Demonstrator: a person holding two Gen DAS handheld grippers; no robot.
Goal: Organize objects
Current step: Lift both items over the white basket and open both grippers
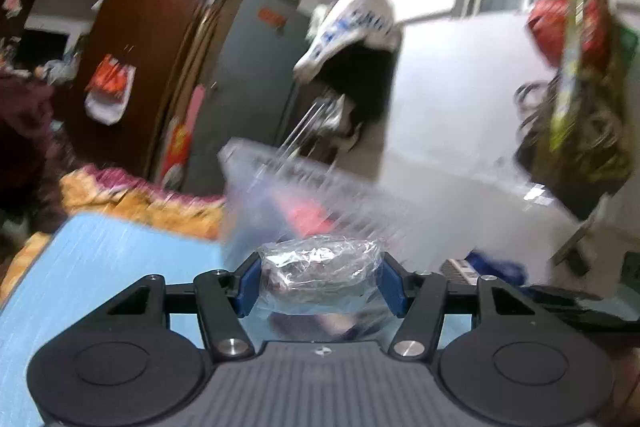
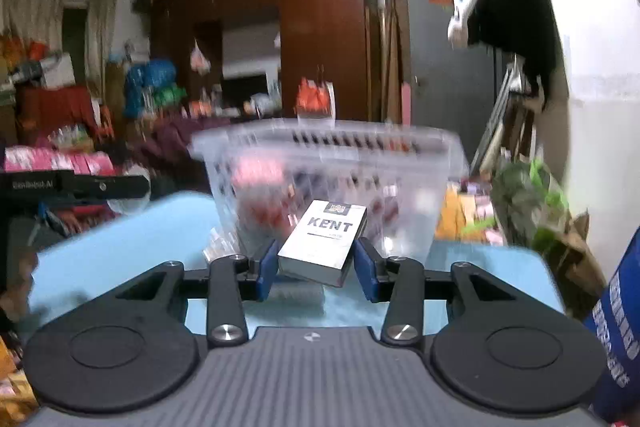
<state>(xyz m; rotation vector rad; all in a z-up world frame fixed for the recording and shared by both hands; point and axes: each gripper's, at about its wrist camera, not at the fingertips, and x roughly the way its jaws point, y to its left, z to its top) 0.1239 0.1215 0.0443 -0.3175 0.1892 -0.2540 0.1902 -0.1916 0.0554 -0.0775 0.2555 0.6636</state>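
The basket (image 2: pixel 328 163) stands on the blue table (image 2: pixel 120 227), straight ahead of both grippers. The right gripper (image 2: pixel 316 263) clamps the box (image 2: pixel 324 243), long axis pointing at the basket. The left gripper (image 1: pixel 320 281), half open, holds the bag (image 1: pixel 320 267).

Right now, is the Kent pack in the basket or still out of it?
Out. The Kent pack is clamped between the right gripper's blue pads, tilted, on the near side of the clear basket, above the blue table.
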